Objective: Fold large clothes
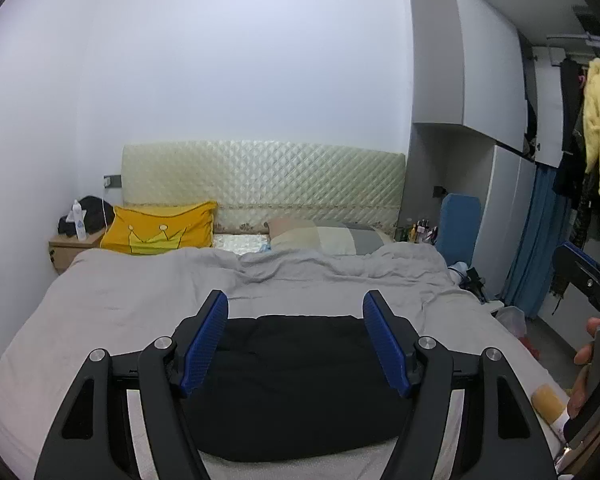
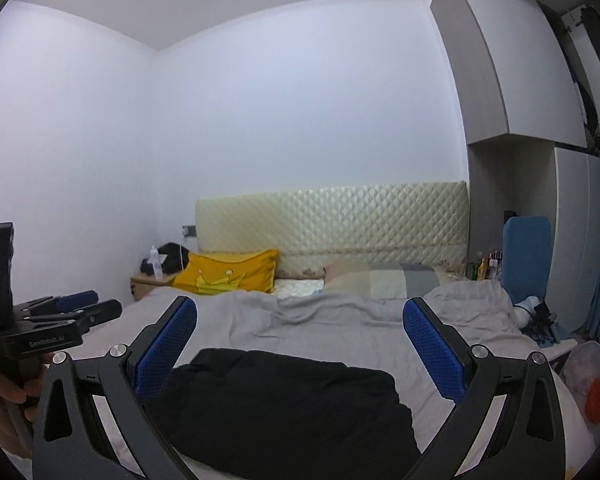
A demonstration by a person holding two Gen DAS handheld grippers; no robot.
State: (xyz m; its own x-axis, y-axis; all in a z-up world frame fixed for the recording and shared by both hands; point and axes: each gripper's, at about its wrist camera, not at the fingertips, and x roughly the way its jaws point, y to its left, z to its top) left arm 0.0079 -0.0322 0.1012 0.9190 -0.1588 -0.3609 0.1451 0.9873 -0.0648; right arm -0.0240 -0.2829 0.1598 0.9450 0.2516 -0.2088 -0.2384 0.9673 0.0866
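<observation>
Black garment (image 1: 292,388) lies folded on grey bed (image 1: 120,300). Left gripper (image 1: 295,340) and right gripper (image 2: 300,350) hover above, fingers spread wide, holding nothing.

White walls (image 1: 240,60) are enclosing a small bedroom. A bed (image 1: 112,300) under a grey cover is taking up most of it, with a quilted cream headboard (image 1: 260,176) standing against the far wall. A yellow pillow (image 1: 160,228) is leaning on the headboard. A nightstand (image 1: 66,250) is sitting in the left corner. Grey cabinets (image 1: 468,72) are rising on the right, beside a blue curtain (image 1: 536,240).
</observation>
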